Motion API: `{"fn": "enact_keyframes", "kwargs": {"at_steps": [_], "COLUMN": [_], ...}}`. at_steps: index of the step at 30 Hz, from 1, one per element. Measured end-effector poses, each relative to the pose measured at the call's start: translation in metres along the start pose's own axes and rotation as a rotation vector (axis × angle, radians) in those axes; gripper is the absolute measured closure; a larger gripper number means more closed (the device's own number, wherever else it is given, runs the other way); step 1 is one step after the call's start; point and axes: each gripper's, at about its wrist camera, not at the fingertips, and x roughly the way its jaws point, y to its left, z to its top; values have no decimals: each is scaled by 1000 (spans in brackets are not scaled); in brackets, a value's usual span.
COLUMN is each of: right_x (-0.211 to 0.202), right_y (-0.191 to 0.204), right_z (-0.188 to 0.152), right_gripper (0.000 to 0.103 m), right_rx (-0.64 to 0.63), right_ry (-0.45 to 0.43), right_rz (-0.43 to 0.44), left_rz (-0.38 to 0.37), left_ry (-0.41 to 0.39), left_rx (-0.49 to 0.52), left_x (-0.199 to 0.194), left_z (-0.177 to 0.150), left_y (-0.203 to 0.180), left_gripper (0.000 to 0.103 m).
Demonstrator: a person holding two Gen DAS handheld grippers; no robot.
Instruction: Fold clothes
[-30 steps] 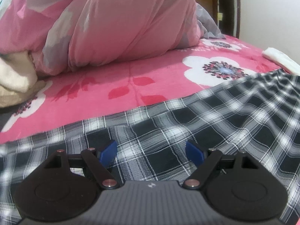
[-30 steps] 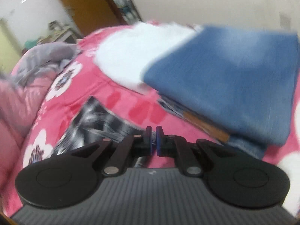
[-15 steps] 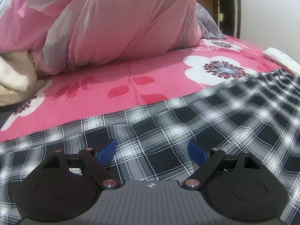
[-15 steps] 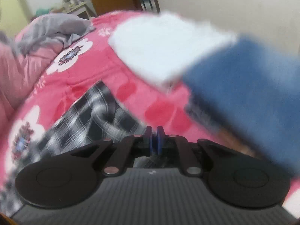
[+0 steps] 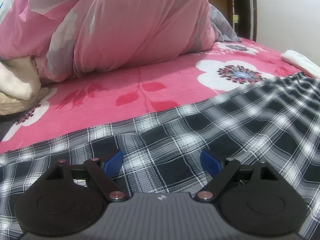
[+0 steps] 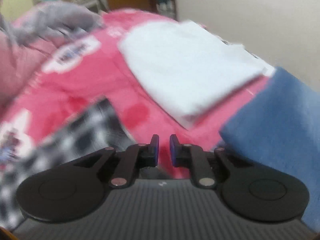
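Note:
A black-and-white plaid garment (image 5: 230, 124) lies spread flat over the pink floral bedspread (image 5: 124, 88). My left gripper (image 5: 162, 161) hovers low over it, jaws wide open, with plaid cloth under them and nothing pinched. In the blurred right wrist view, one end of the plaid garment (image 6: 84, 132) lies to the left. My right gripper (image 6: 164, 150) is over the pink bedspread (image 6: 90, 84) beside that end; its jaws are opening, a narrow gap shows and nothing is between them.
A big pink duvet (image 5: 124, 26) is heaped at the back, with a cream cloth (image 5: 16, 80) at the left. A folded white garment (image 6: 186, 68) and folded blue jeans (image 6: 280, 116) lie ahead and right of the right gripper. A wall and door stand behind.
The right gripper swung left, so the jeans slid to the right edge and the white garment came to the centre; its jaws parted slightly. The left gripper's jaws widened a little.

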Motion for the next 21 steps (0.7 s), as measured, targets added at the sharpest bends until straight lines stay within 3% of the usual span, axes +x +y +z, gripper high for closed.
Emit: {"fn": "enact_keyframes", "kwargs": {"at_steps": [3,5,9,10,14,15,19,21], "right_x": [-3,11,46,43,17,6,-34,-40], "right_y": [13,22,23,21,18,13,-23,-37], "right_z": [3,5,7,11,18,19,9,-6], "right_gripper": [89,82,82,77,74,74,72,72], "right_rx": [-1,-16,-40,-16,-42,-44,83,150], "right_ry": [25,87,126,105,-5,-19,28,83], "right_rz": [114,170,99,74,-67,-66,83,111], "left_rz": [5,9,15,16,12,11,10,11], "left_ry": [-1,-2,-2,-3,-1,-2,-2,-3], "left_rx": [4,7,11,13,7,6,3,4], "left_x": [0,0,-1,-1,0,0,0,-1], "left_z": [0,0,0,0,0,0,-1,0], "left_y": [0,0,-1,-1,-1,-1,-1,-1], "left_gripper": [16,16,16,16,16,16,16,15]}}
